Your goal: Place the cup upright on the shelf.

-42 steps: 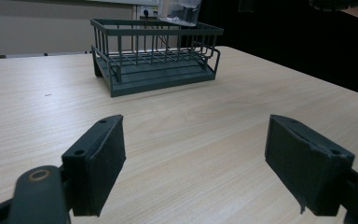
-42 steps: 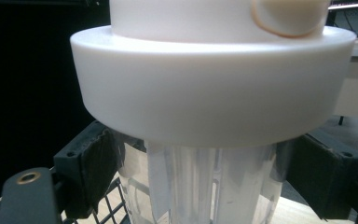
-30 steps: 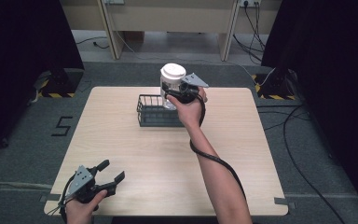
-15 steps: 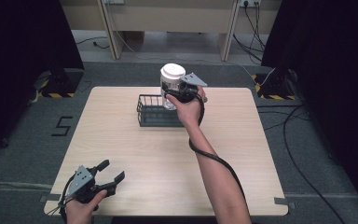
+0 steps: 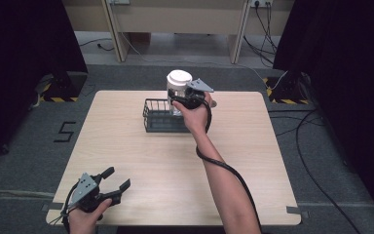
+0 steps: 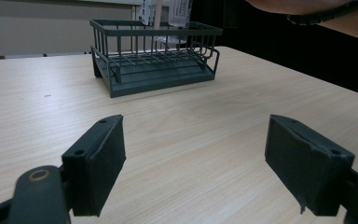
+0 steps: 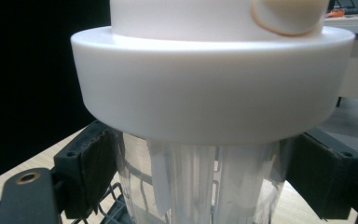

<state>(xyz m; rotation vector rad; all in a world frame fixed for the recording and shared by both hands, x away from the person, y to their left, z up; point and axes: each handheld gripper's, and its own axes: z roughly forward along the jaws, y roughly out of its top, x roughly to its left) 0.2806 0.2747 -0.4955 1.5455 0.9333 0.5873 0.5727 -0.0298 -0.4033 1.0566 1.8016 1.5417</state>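
Over the far middle of the wooden table, the right gripper holds a clear jar above the right end of the dark wire basket. Against the pictures of a second and half a second ago, almost nothing differs: jar, basket and both hands sit where they sat.

The jar is a see-through cylinder with ribbed or folded pale shapes showing inside, topped by a broad, smooth white lid that overhangs the body all round; a beige oval patch sits on the lid's upper step. The right jaws clamp the clear wall just under the lid, their black pads pressed to either side. Whether the jar's base touches the basket floor cannot be told.

The basket is a shallow rectangular rack of thin dark bars on a solid base, standing flat on the pale, fine-grained tabletop.

At the near left corner, the left gripper rests low over the table, jaws spread wide, holding nothing.
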